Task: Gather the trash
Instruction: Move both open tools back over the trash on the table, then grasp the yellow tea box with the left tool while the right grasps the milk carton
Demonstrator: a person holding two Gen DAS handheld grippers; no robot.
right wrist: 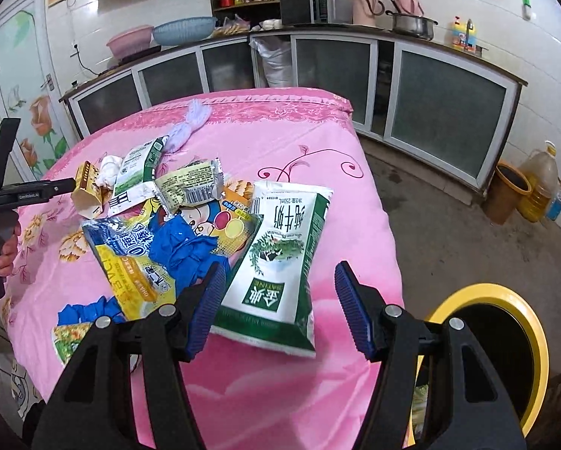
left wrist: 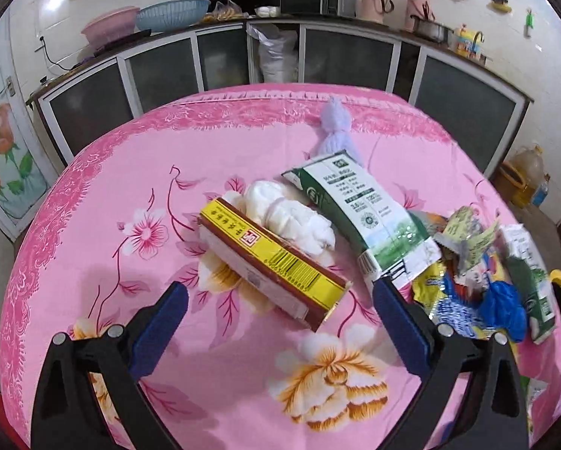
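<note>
Both pairs of jaws stand apart, gripping nothing. Left gripper (left wrist: 280,296) hangs over the yellow box (left wrist: 276,262), whose near end lies between its blue pads (left wrist: 160,332) without touching them. Taking that box as the landmark: a white wad (left wrist: 291,217) touches its far side, a green-and-white milk pouch (left wrist: 359,213) lies just to its right, and a lilac yarn tassel (left wrist: 334,127) lies farther off, near the far edge of the pink cloth (left wrist: 130,172). Right of the pouch is a heap of crumpled wrappers (left wrist: 464,240) with a blue glove (left wrist: 501,307).

Right gripper (right wrist: 276,300) hovers over a second milk pouch (right wrist: 280,258), at the heap's end farthest from the box, with its pads either side of the near end, not pressing. A yellow-rimmed bin (right wrist: 505,345) stands on the floor beyond that pouch, off the cloth.
</note>
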